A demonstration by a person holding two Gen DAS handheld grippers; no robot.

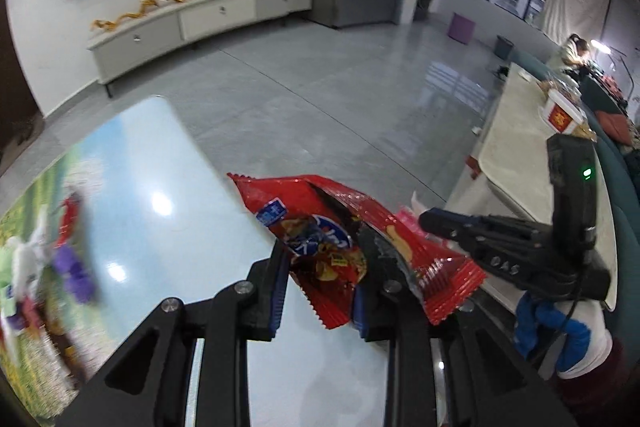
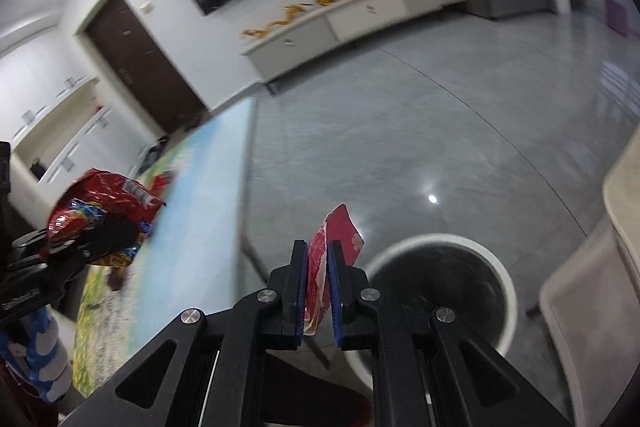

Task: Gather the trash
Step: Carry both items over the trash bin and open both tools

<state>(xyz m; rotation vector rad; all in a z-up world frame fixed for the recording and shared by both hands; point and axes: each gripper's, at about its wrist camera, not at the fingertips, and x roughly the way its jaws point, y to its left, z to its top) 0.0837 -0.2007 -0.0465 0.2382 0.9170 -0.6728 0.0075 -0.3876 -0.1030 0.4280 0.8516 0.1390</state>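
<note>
The left gripper (image 1: 324, 267) clamps a red snack bag (image 1: 320, 227) above the table (image 1: 168, 163). The right gripper (image 2: 318, 267) pinches a small pink wrapper (image 2: 340, 231) just beside the white bin (image 2: 508, 291).

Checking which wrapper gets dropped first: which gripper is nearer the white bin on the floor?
Right. The right gripper, shut on a small pink wrapper, is beside the white bin. The left gripper, holding a red snack bag, is above the table.

A: Any readable text?
B: Little. White box (image 1: 562, 115) on the pale table (image 1: 516, 131) carries a red label, characters illegible. Red snack bag (image 1: 320, 251) print too blurred to read.
</note>
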